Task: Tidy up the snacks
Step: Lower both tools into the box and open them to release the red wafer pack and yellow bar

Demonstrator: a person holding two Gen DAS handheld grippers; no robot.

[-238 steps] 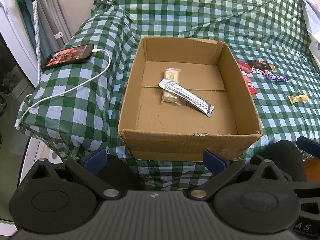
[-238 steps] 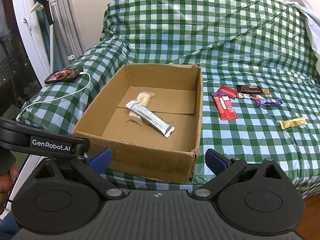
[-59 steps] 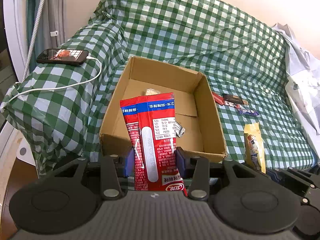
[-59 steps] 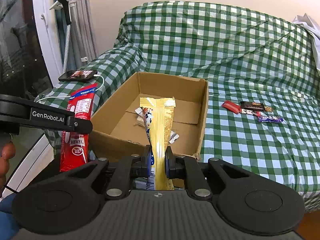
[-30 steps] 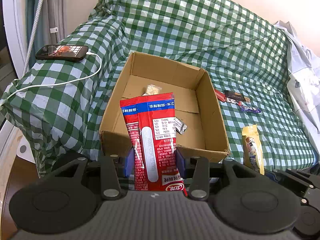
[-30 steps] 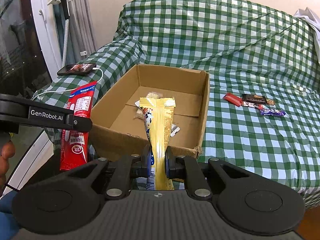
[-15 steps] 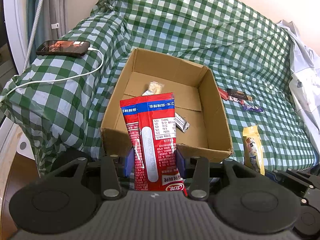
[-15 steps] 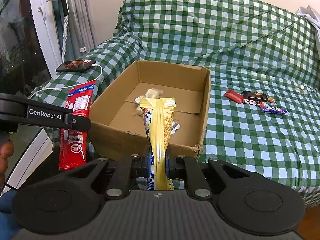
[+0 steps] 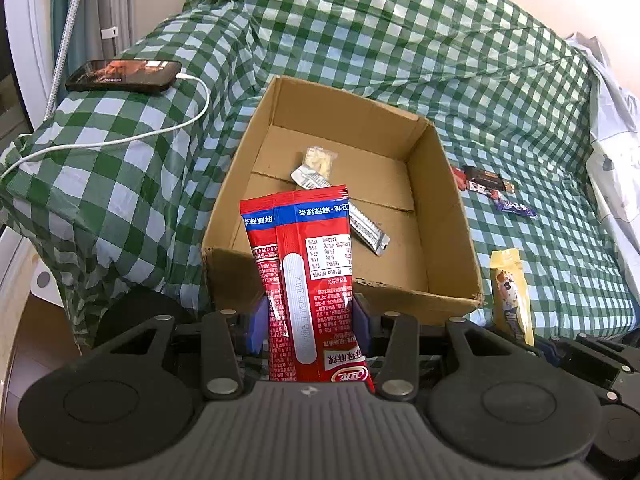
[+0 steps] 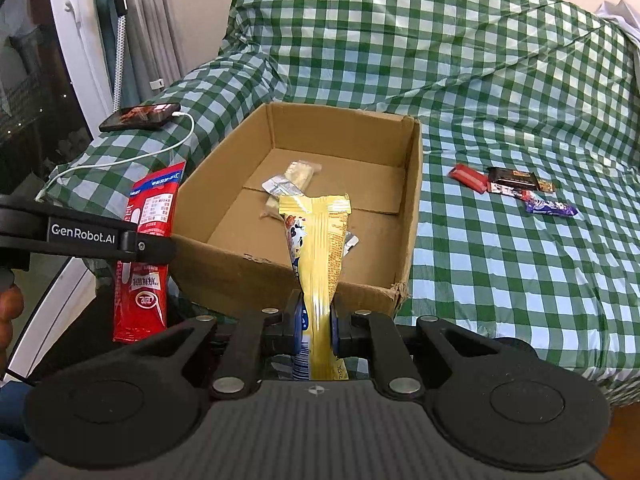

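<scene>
An open cardboard box [image 9: 448, 216] [image 10: 412, 200] sits on the green checked cover. It holds a silver stick packet [image 9: 364, 228] and a small beige packet [image 9: 320, 158]. My left gripper [image 9: 308, 320] is shut on a red snack packet [image 9: 308, 264], held upright just before the box's near wall; it also shows in the right wrist view [image 10: 146, 252]. My right gripper [image 10: 316, 322] is shut on a yellow snack packet [image 10: 318, 248], held upright before the box's near right corner; it shows in the left wrist view [image 9: 510, 292].
Loose snacks lie right of the box: a red bar [image 10: 468, 176], a dark brown bar [image 10: 516, 178] and a purple bar [image 10: 550, 208]. A phone [image 9: 124, 74] with a white cable [image 9: 132, 136] lies on the left of the cover.
Both grippers have moved closer to the box, each still holding its packet. The box looks larger in both views.
</scene>
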